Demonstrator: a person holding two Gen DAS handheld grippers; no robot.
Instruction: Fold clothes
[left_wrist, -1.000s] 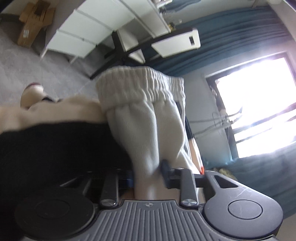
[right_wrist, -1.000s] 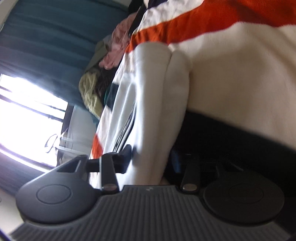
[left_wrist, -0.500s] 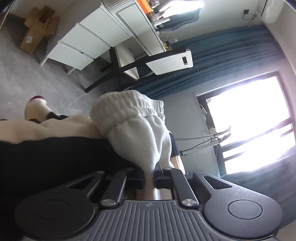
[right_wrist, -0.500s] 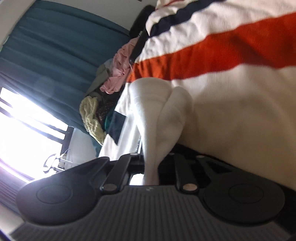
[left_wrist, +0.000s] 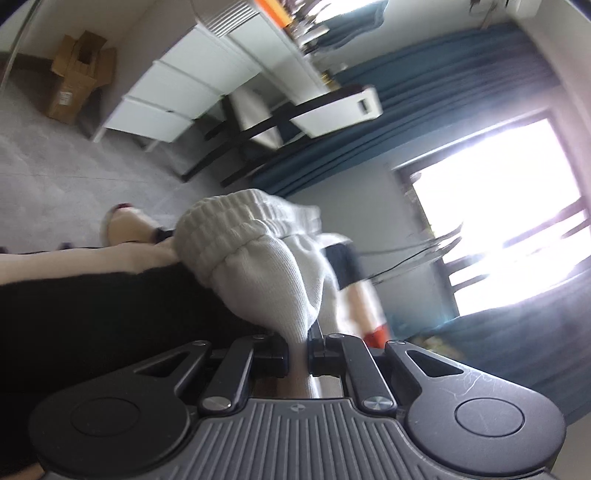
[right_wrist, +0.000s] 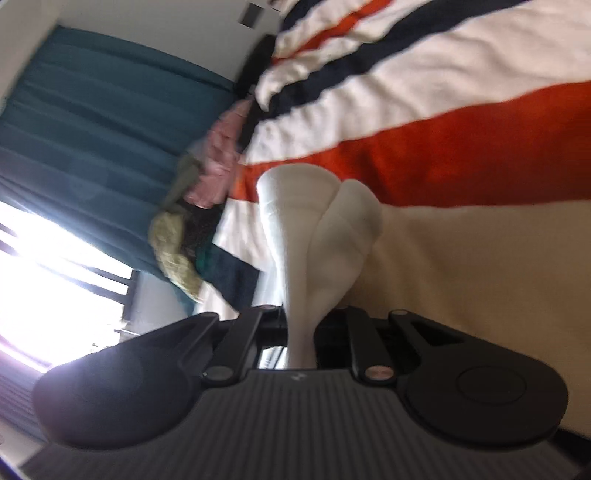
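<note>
Now, left to right in each view:
Cardboard box: an open brown cardboard box (left_wrist: 75, 79) stands on the grey floor by the wall, flaps up; its inside is too dark to read.
Drawer unit: a white drawer unit (left_wrist: 177, 92) sits beside it, drawers shut.
Left gripper: the black two-finger left gripper (left_wrist: 298, 354) is clamped on a fold of the cream knitted sweater with orange and navy stripes (left_wrist: 258, 251), its ribbed cuff bunched above the jaws.
Window: bright window (left_wrist: 509, 214) at right, teal curtain around it.
Clothes pile: pink, green and yellow garments (right_wrist: 207, 192) heaped near the curtain.
Right gripper: the black right gripper (right_wrist: 301, 332) pinches a white fold of the same sweater (right_wrist: 443, 155), whose striped body spreads across the right.
</note>
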